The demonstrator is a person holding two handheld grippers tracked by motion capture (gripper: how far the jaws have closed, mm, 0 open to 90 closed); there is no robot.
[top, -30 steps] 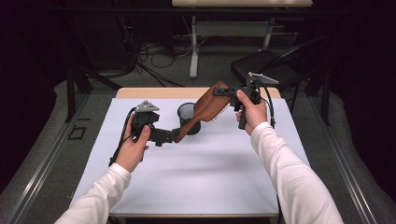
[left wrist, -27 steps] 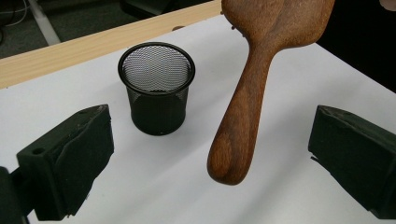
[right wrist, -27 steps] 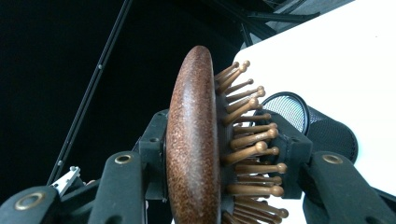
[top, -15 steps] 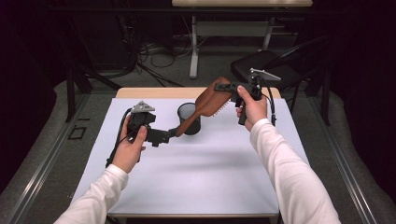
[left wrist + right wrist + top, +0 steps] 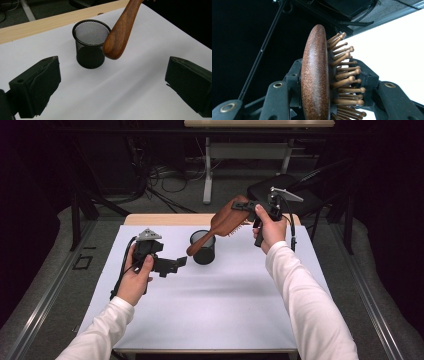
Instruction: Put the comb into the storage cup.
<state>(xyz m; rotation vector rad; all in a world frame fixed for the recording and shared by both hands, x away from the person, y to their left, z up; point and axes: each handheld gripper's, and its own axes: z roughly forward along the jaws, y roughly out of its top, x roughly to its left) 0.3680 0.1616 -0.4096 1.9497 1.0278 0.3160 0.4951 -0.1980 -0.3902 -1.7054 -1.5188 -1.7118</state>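
My right gripper (image 5: 243, 206) is shut on the head of a brown wooden hairbrush (image 5: 227, 221), held up over the back of the table. In the right gripper view the brush head (image 5: 315, 77) stands edge-on between the jaws of that gripper (image 5: 324, 87), bristles to the right. The handle slants down toward a black mesh cup (image 5: 203, 247). From the left gripper view, the handle's rounded end (image 5: 116, 40) hangs just outside the rim of the cup (image 5: 89, 47). My left gripper (image 5: 178, 264) is open and empty, low over the table to the left of the cup.
A white sheet (image 5: 225, 310) covers the table, with a strip of bare wood (image 5: 165, 219) along the far edge. Beyond the table are a dark floor, cables and table legs. A dark case (image 5: 280, 187) lies behind the right hand.
The right hand has lifted the brush slightly, so its handle end is now at the cup's rim instead of lower beside it. The left gripper has barely shifted.
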